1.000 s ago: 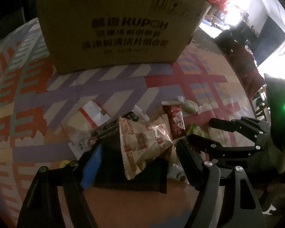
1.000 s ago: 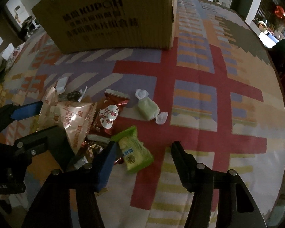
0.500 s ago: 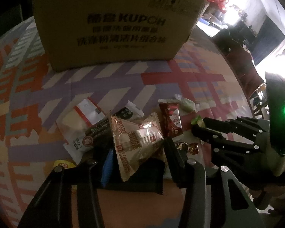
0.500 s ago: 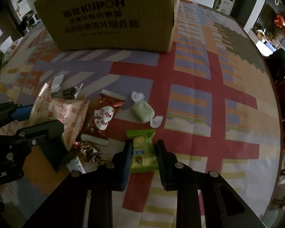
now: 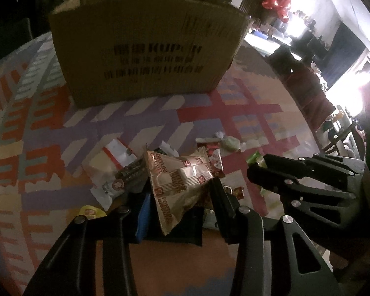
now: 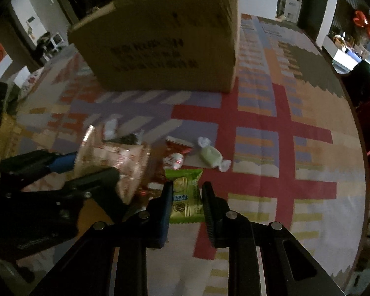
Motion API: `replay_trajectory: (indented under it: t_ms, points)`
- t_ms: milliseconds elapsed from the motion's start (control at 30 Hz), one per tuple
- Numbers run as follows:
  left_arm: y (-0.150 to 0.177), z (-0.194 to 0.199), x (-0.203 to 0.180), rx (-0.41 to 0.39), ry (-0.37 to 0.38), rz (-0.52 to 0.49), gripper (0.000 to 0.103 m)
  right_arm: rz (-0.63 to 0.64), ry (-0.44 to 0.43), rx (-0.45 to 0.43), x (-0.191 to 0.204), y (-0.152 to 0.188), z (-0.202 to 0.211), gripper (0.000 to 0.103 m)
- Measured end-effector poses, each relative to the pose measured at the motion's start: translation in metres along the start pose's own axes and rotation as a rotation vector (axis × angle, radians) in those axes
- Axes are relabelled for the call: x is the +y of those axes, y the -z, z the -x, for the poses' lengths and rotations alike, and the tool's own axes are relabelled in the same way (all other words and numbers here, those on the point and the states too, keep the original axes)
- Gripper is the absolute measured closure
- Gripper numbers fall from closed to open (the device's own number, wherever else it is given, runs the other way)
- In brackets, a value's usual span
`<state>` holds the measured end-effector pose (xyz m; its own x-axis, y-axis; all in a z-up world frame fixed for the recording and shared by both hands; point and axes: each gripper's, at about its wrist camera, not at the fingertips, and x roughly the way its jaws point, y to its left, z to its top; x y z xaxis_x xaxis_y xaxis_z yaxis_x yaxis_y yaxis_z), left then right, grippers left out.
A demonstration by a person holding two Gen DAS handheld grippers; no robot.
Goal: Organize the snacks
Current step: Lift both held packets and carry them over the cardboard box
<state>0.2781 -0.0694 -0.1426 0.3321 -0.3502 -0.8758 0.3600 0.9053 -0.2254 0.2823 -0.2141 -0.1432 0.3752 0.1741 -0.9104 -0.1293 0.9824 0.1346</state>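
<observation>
I have the right gripper (image 6: pixel 186 197) clamped on the green snack packet (image 6: pixel 185 196) and the left gripper (image 5: pixel 178 197) closing on the fortune-biscuit bag (image 5: pixel 177 181), both near the cardboard box (image 5: pixel 145 49) (nothing visibly packed), other snacks left on the tablecloth (image 6: pixel 283 128).

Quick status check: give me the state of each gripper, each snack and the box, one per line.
Left gripper: jaws closing around the fortune biscuit packet.
Right gripper: shut on the green packet.
Fortune biscuit packet: between the left jaws, upright.
Green packet: gripped on both sides.
Pale green candy: loose on the tablecloth, wrapped.
Red packet: lying on the cloth.
Cardboard box: standing behind the snacks.
</observation>
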Motion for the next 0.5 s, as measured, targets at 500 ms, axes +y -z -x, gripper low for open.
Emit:
replay_trajectory:
  t_ms: [500]
  points:
    - [-0.027,0.083,-0.005,-0.215,-0.07,-0.048,0.06,-0.024,-0.013,-0.179,0.015,-0.026,0.062,0.078]
